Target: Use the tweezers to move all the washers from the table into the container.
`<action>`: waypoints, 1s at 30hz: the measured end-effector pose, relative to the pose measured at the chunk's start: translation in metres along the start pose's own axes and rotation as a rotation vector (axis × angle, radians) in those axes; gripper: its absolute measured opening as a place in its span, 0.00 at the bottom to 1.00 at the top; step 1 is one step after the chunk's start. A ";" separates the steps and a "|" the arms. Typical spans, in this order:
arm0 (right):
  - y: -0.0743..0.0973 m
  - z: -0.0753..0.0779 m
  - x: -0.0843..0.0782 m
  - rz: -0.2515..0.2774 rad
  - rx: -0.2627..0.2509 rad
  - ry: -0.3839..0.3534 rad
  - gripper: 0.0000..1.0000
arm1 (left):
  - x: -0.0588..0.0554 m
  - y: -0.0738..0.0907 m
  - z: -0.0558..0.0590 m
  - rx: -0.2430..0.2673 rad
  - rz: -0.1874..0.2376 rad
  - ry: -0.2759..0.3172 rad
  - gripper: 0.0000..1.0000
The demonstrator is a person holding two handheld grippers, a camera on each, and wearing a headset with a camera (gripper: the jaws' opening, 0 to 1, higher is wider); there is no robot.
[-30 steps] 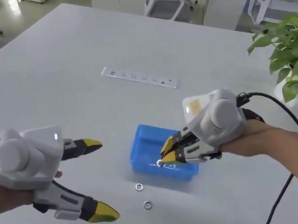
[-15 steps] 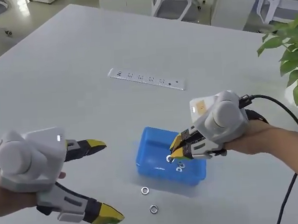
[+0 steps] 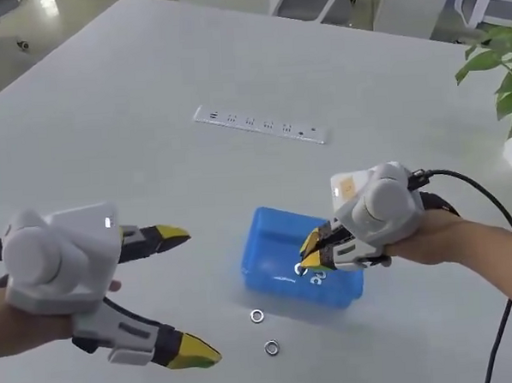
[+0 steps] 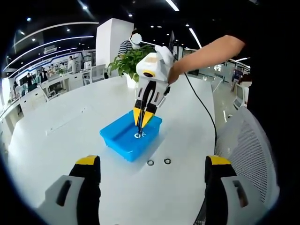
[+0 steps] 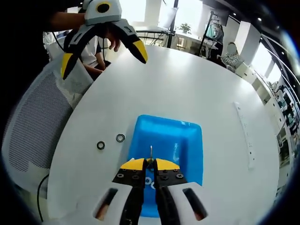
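Grey desk (image 3: 149, 120). Potted plant (image 3: 503, 67) at the far right edge. White power strip (image 3: 261, 125) lies beyond the blue container (image 3: 270, 215), well apart from it.

Left gripper (image 3: 200, 297) is off to the container's left, above the desk, jaws spread wide.

Right gripper (image 3: 309, 249) is over the container, jaws pressed together on the tweezers (image 5: 151, 152), tip pointing down inside.

Two washers (image 3: 301, 271) sit in the container by the tweezers' tip; cannot tell if one is pinched. Two more washers (image 3: 257, 316) lie on the desk just beside the container's near wall.

Head view high above table (image 3: 148, 94); two low, opposed gripper views, blue container (image 5: 174, 137) common to all.
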State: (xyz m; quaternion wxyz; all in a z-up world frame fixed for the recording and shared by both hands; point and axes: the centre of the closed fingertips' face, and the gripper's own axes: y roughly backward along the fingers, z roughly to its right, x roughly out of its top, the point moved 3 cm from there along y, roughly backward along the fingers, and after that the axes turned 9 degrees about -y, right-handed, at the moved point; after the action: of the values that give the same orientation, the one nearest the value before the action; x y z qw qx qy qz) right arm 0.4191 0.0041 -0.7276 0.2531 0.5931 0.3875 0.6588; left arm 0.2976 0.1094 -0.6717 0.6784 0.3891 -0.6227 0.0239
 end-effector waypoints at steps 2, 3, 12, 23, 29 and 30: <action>-0.002 -0.001 -0.002 -0.004 0.005 -0.007 0.07 | -0.001 0.000 0.000 0.001 0.000 0.001 0.97; -0.003 -0.002 -0.003 -0.006 0.004 -0.008 0.07 | -0.001 0.000 0.000 0.001 -0.001 0.003 0.97; -0.006 -0.003 -0.008 -0.009 0.007 -0.011 0.07 | -0.004 0.001 0.003 0.002 -0.008 0.011 0.96; -0.007 -0.004 -0.007 -0.026 0.011 0.020 0.08 | -0.005 0.001 0.003 -0.001 -0.007 0.010 0.96; -0.006 -0.004 -0.008 -0.033 0.010 0.025 0.08 | -0.006 0.002 0.003 0.000 -0.011 0.010 0.96; -0.006 -0.004 -0.008 -0.031 0.008 0.024 0.08 | -0.006 0.002 0.003 0.000 -0.011 0.010 0.96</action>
State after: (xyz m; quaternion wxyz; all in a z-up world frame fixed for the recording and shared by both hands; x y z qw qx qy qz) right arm 0.4156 0.0001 -0.7370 0.2561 0.5800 0.4022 0.6605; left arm 0.2928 0.1122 -0.6761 0.6818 0.3924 -0.6170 0.0220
